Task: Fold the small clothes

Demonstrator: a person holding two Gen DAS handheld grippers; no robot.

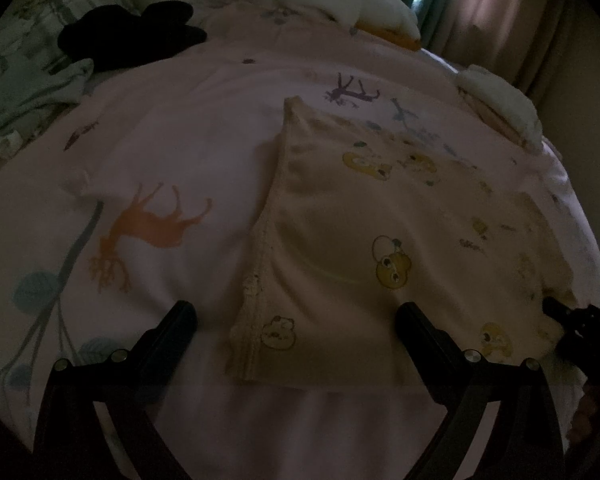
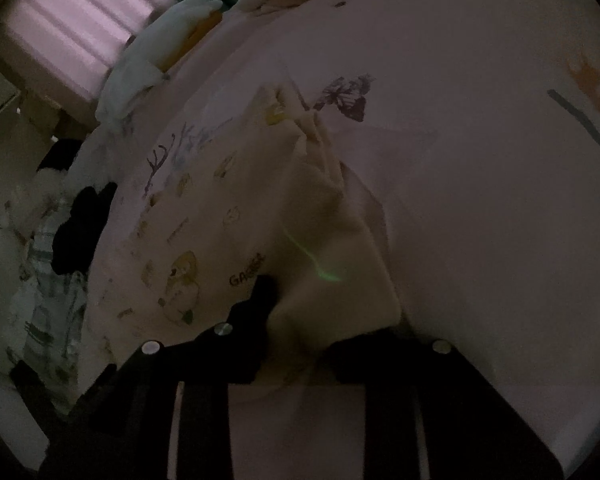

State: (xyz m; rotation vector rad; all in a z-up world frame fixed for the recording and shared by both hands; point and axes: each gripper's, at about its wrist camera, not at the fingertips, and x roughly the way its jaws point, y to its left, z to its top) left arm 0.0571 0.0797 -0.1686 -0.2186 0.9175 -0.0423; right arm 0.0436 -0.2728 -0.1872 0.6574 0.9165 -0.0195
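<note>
- Garment, pale with yellow bear prints, lying mostly flat on pink sheet; left seam straight and lace-trimmed, far corner toward purple deer print.
- Left gripper spread wide over garment's near-left corner, fingers astride the seam, clasping nothing.
- Right gripper at garment's near-right edge, clamped on a raised bunch of cloth; from left wrist view, only its dark tip visible against that edge.
- Likely thin, soft knit: light, limp, no stiffness, prone to sagging and creasing when lifted from one point.
- Best taken at hem or seam corners, where doubled fabric gives firmer purchase; pinching both near corners together should carry the fold evenly.
- Risk of dragging the sheet along if pinched too deep.
- Black clothing well beyond garment, far-left.
</note>
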